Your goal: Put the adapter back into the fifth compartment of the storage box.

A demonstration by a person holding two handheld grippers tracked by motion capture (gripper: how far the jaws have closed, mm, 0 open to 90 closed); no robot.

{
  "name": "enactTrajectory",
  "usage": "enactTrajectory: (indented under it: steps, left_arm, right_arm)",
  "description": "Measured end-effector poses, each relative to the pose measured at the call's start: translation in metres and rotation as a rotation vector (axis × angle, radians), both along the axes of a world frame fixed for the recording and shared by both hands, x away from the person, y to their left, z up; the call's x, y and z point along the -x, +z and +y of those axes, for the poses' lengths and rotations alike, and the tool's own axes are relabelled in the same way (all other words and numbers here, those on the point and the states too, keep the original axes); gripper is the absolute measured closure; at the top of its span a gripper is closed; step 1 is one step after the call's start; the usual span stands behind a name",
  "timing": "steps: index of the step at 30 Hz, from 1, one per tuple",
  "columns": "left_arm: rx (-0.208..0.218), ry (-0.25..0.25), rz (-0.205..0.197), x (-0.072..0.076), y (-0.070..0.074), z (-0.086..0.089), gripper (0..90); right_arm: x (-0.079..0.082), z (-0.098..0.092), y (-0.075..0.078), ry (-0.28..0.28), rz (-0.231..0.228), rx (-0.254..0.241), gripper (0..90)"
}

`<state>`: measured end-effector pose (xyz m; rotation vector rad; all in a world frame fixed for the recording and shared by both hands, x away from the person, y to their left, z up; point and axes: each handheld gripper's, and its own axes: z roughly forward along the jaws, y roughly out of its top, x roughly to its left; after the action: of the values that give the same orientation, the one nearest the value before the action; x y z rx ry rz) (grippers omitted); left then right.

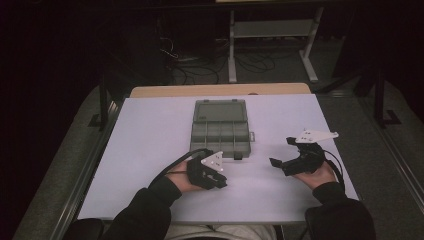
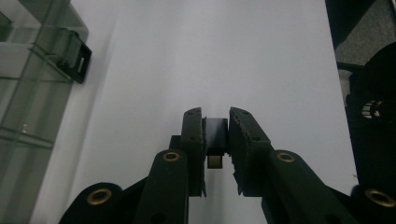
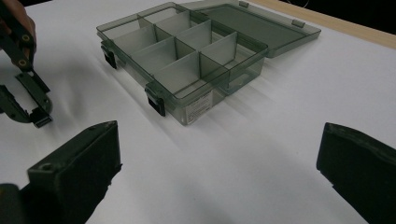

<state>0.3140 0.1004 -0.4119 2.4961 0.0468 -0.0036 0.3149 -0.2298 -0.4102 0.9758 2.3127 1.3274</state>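
Left gripper sits low on the white table sheet, near the front edge, just in front of the box's near-left corner. In the left gripper view its jaws are clamped on a small black block with a brass-coloured tab at its lower end — the pads press it from both sides. From the right gripper view the same piece shows at the tip of that gripper, just above the sheet; whether it touches the sheet I cannot tell.

Right gripper is held off to the right of the box, well apart from the left one. Its jaws stand wide apart with nothing but bare sheet between them — released.

Compartment box — smoky clear plastic, lid folded back flat behind it — lies at the table's middle. Dividers split it into several cells; what they hold cannot be made out. Two black latches hang on its front wall, one showing close beside the left gripper.
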Motion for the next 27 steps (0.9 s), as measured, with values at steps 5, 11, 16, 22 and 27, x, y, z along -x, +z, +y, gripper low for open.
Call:
enactTrajectory:
  steps: [5, 11, 16, 22, 27]
  left_arm:
    - [0.005, 0.010, -0.004, -0.003, 0.007, 0.002, 76.2]
    - [0.014, 0.020, -0.022, -0.008, 0.019, 0.006, 76.2]
    - [0.011, 0.033, -0.031, -0.013, 0.028, 0.010, 76.3]
    - [0.024, 0.059, -0.045, -0.022, 0.041, 0.016, 76.3]
    - [0.029, 0.068, -0.050, -0.027, 0.048, 0.019, 76.3]
  right_arm:
    - [0.000, 0.000, 0.000, -0.002, 0.000, 0.000, 0.0]
    - [0.000, 0.000, 0.000, -0.004, -0.004, 0.001, 0.0]
    - [0.000, 0.000, 0.000, 0.000, -0.003, 0.000, 0.0]
    - [0.000, 0.000, 0.000, 0.004, 0.000, 0.000, 0.0]
    - [0.000, 0.000, 0.000, 0.002, 0.000, -0.001, 0.0]
